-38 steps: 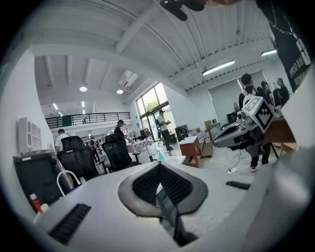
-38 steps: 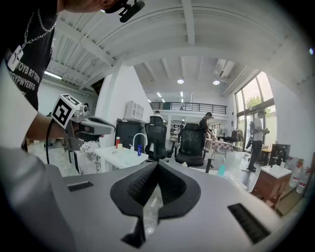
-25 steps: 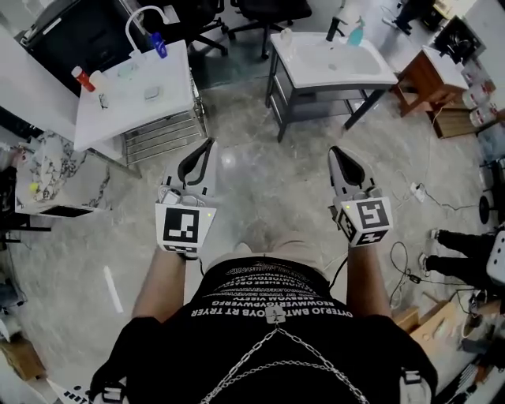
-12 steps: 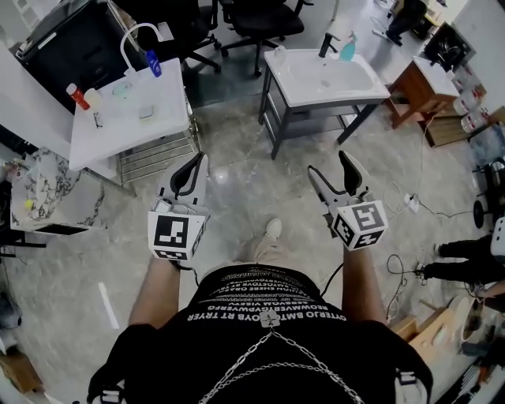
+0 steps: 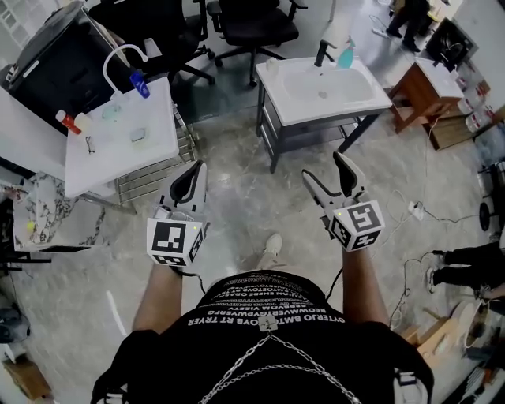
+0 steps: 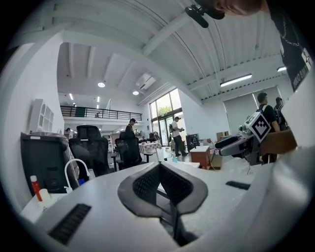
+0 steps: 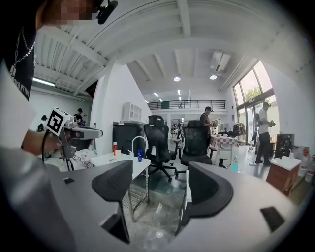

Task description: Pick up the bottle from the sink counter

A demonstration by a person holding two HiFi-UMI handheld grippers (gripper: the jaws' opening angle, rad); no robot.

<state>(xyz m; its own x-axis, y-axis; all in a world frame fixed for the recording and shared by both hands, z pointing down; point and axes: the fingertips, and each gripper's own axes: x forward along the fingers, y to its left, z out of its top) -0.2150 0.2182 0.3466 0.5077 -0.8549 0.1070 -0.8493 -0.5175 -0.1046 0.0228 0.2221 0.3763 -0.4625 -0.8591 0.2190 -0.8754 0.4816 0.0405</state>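
Note:
A turquoise bottle (image 5: 346,55) stands at the back of the white sink counter (image 5: 364,96) ahead on the right, beside a black tap; it also shows small in the right gripper view (image 7: 235,164). A second white sink counter (image 5: 95,162) on the left carries a red bottle (image 5: 66,121) and a blue item (image 5: 139,82) on its white tap. My left gripper (image 5: 189,175) is shut and empty, over the floor. My right gripper (image 5: 325,167) has just been opening and stands open with nothing between its jaws (image 7: 160,184). Both are well short of the counters.
Black office chairs (image 5: 252,24) stand behind the counters, and a black cabinet (image 5: 55,55) at the far left. A wooden side table (image 5: 430,99) is right of the sink counter. Cables and a power strip (image 5: 414,209) lie on the floor at right. A metal rack (image 5: 154,170) sits under the left counter.
The right gripper's jaws went from shut to wide open. Both grippers and the person moved forward, so both counters sit nearer in view. The left gripper stayed shut.

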